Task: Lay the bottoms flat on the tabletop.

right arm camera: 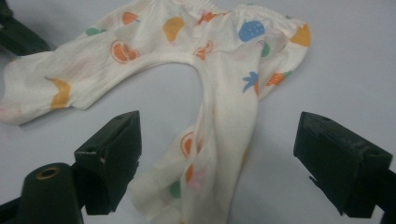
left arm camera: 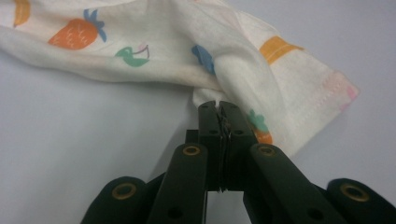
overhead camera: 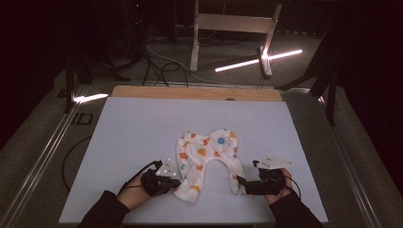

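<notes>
Pants (overhead camera: 207, 156): flat on the mat (overhead camera: 142, 133), legs towards you.
Left gripper (left arm camera: 218, 106): clamped on the left leg's edge.
Right gripper (right arm camera: 217, 154): jaws apart, straddling the other leg.
Risk: your thin left pinch may slip if you pull.

- High view: hung above the person's edge of the table (overhead camera: 142, 123), facing forward and down, far off.
- Left gripper view: low and close, looking along its jaws at one leg of the baby trousers (left arm camera: 243, 60).
- Right gripper view: close, facing the same trousers.
</notes>
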Demonstrator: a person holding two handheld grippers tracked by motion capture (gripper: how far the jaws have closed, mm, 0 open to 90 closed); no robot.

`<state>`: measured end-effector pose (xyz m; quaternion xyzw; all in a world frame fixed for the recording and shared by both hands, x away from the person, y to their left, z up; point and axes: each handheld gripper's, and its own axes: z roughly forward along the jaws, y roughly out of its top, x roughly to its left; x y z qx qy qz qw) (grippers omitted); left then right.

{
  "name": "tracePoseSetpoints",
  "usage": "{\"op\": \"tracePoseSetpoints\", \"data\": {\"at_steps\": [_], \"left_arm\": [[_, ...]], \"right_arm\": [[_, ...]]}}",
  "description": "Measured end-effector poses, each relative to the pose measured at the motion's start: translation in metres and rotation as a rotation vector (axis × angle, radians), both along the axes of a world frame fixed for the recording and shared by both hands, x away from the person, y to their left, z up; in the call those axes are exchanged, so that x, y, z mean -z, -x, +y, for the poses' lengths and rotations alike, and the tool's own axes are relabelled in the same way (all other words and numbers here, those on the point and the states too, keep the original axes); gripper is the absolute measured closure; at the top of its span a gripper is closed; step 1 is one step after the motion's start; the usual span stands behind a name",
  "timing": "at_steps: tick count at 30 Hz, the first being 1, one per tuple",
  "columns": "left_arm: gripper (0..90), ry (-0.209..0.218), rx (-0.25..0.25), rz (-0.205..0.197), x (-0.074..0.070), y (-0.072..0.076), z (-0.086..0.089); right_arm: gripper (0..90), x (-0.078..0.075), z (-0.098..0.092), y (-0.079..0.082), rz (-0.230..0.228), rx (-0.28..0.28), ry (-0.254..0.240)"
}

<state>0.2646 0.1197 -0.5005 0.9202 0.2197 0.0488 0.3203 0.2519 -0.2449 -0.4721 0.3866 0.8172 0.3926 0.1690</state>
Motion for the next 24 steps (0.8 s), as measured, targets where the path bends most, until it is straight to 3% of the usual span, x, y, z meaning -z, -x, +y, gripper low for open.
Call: {"op": "tracePoseSetpoints", "data": {"at_steps": [3,9,18,20,22,24], "left_arm": [[89.2,0.002,-0.031,-0.022,-0.006,0.008,0.005],[89.0,-0.038,-0.087,-0.071,-0.016,0.028,0.014],[87.6,-0.055,-0.144,-0.067,-0.019,0.050,0.031],[80.2,-0.054,-0.150,-0.044,-0.018,0.052,0.035],[63.6,-0.082,-0.150,-0.033,-0.014,0.054,0.039],[52.3,-0.073,-0.160,-0.016,-0.010,0.055,0.044]], "right_arm": [[15.1,0.000,-0.002,0.000,-0.015,0.007,-0.005],[14.9,-0.001,-0.001,0.001,-0.032,0.019,-0.003],[14.9,-0.001,-0.001,0.000,-0.030,0.027,-0.002],[14.9,-0.001,-0.001,0.000,-0.033,0.025,-0.003],[14.9,-0.001,-0.001,0.001,-0.031,0.025,-0.005],[14.9,-0.001,-0.001,0.000,-0.031,0.021,-0.004]]}}
